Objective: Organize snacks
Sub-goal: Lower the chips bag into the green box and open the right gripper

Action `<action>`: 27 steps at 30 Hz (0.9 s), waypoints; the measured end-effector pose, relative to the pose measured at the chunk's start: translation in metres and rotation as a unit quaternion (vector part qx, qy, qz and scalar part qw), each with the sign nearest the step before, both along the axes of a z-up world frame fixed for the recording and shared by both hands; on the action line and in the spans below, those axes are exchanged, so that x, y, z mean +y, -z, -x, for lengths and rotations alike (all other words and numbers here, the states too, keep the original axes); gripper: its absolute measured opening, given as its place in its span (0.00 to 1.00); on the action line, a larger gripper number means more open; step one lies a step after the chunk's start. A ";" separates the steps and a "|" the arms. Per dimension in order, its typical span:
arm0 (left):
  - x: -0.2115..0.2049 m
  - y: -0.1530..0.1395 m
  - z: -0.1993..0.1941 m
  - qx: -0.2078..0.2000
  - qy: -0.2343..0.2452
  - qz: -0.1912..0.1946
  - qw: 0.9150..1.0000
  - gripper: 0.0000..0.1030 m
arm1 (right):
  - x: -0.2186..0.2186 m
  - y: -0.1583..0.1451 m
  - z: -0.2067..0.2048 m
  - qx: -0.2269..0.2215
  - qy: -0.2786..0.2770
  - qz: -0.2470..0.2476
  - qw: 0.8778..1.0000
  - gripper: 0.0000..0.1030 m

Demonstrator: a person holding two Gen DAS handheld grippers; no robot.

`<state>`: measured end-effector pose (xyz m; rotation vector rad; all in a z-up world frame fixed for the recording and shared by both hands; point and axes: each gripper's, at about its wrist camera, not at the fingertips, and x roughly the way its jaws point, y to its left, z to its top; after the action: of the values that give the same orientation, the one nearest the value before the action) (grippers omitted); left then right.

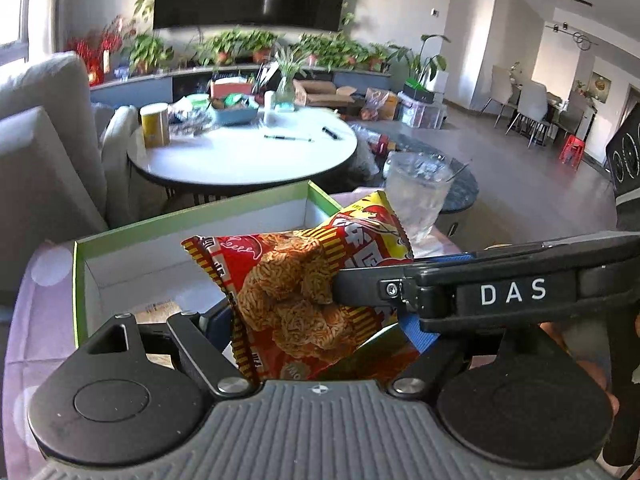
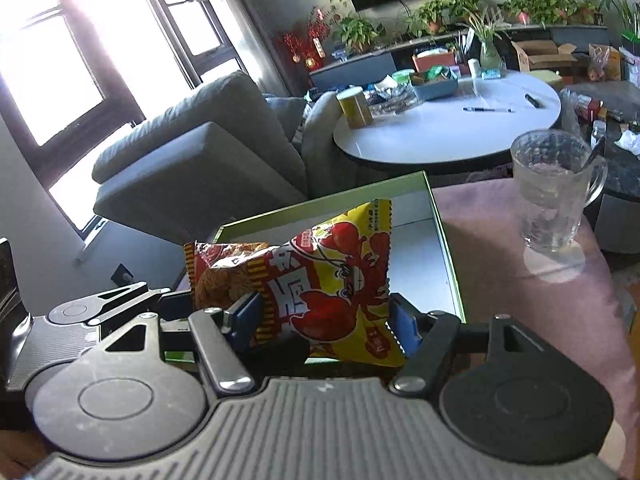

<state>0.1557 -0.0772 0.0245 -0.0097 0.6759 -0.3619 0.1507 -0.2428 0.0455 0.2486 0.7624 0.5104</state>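
A red and yellow bag of crispy noodle snacks (image 1: pixel 296 296) (image 2: pixel 320 288) hangs in the air above an open box with a green rim and white inside (image 1: pixel 192 216) (image 2: pixel 320 196). Both grippers grip it. My left gripper (image 1: pixel 316 328) presses its blue pads on the bag's lower part. My right gripper (image 1: pixel 376 274) comes in from the right and clamps the bag's upper right part. In the right wrist view my right gripper (image 2: pixel 326 324) holds the bag between its blue pads, and my left gripper (image 2: pixel 176 302) reaches it from the left.
The box lies on a pink cloth-covered surface (image 2: pixel 520 300). A glass mug with a spoon (image 1: pixel 416 196) (image 2: pixel 552 192) stands right of the box. Beyond it are a round white table (image 1: pixel 240 152) with snacks and pens, and a grey sofa (image 2: pixel 200 152) at the left.
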 end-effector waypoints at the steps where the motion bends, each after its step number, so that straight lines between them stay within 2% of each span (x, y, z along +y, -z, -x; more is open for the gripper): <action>1: 0.000 0.003 -0.004 0.004 -0.002 -0.001 1.000 0.79 | 0.000 0.003 -0.004 0.004 0.000 0.000 1.000 0.66; 8: 0.001 0.020 -0.028 0.028 -0.008 -0.007 1.000 0.79 | 0.004 0.021 -0.024 0.016 0.002 0.000 1.000 0.66; 14: -0.001 0.038 -0.030 0.050 -0.003 -0.007 0.999 0.81 | 0.005 0.034 -0.026 0.033 0.008 0.007 0.999 0.66; 18: 0.001 0.037 -0.030 0.046 -0.011 -0.004 0.999 0.84 | 0.004 0.034 -0.020 0.026 0.012 0.019 0.999 0.66; 27: 0.007 0.029 -0.015 0.034 -0.018 -0.011 0.999 0.86 | -0.007 0.028 -0.007 0.022 0.023 0.003 0.999 0.68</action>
<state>0.1704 -0.0698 -0.0040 -0.0140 0.7466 -0.3216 0.1582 -0.2498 0.0175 0.2719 0.7989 0.4600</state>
